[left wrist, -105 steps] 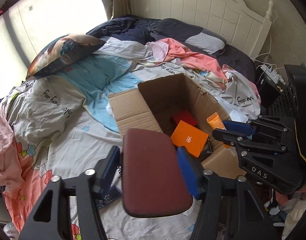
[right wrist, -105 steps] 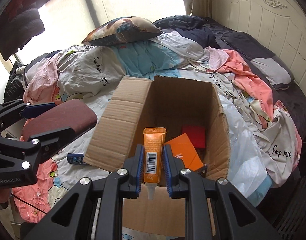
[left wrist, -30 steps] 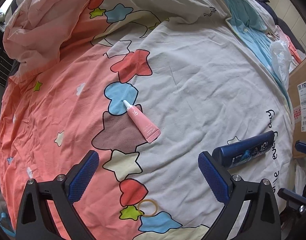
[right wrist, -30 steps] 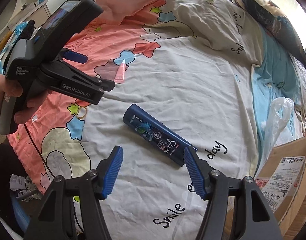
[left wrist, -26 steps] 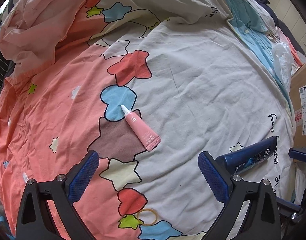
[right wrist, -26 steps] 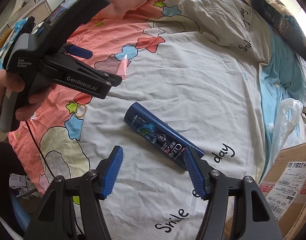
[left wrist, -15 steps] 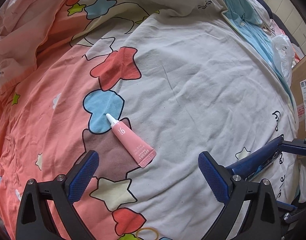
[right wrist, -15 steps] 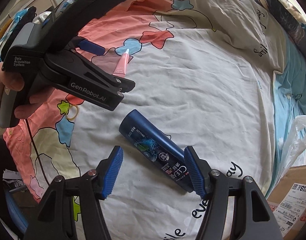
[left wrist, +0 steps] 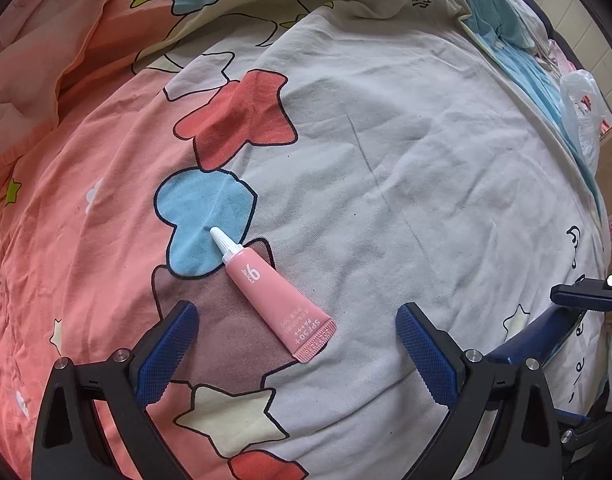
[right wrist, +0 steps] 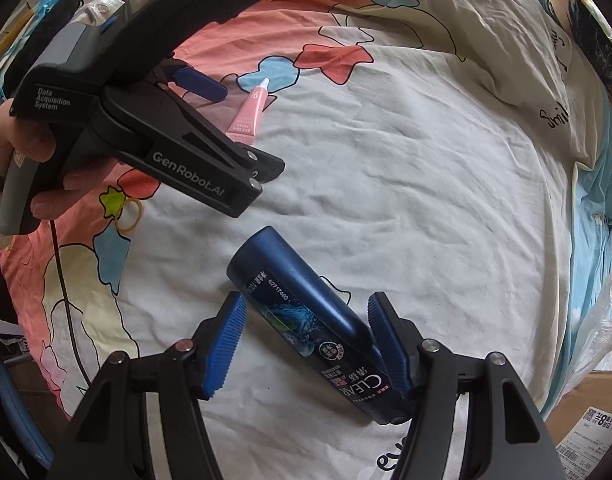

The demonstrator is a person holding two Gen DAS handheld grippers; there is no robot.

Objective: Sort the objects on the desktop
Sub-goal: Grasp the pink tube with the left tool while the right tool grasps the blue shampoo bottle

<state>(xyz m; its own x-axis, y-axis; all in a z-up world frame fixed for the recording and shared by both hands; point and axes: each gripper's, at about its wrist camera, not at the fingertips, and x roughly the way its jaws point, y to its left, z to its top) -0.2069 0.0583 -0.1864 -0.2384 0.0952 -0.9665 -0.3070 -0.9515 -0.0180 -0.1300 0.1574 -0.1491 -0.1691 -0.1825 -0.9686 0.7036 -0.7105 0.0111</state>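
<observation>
Now, left gripper [left wrist: 296,344]: fingers spread wide around the pink tube [left wrist: 272,292], not touching.
Right gripper [right wrist: 306,344]: fingers apart, straddling the blue bottle [right wrist: 306,320].
Both items: lying on the bed quilt [left wrist: 406,160].

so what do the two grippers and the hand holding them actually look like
Both grippers are matte black with two angled fingers tipped in ribbed blue pads and silver screws. The left gripper has a grey handle, white "GenRobot.AI" and "Data Acquisition System" lettering, and a thin black cable. The bare left hand shows a white cuff. The right gripper looks alike.
</observation>
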